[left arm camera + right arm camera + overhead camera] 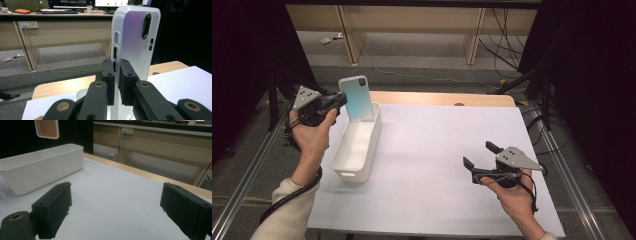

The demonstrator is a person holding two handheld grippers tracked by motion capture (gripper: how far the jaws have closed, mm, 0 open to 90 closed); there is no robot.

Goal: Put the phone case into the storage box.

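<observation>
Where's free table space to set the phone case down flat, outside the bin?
Widest bare patch: white table sheet between white bin and right gripper. Far strip behind it is free too. Crowded at the bin's far end: left gripper holds phone case upright there.

Frosted translucent plastic phone case (136, 42), smooth white plastic bin (357, 150), matt white tabletop (437, 150)

1. An office or lab workroom: at the top of the left gripper view, a long desk (57, 13) carries a keyboard (60, 11) and monitors (111, 3).
2. Upper left there, a wall socket (28, 24); cables (504, 42) trail over grey carpet (422, 47), upper right of the high view.
</observation>
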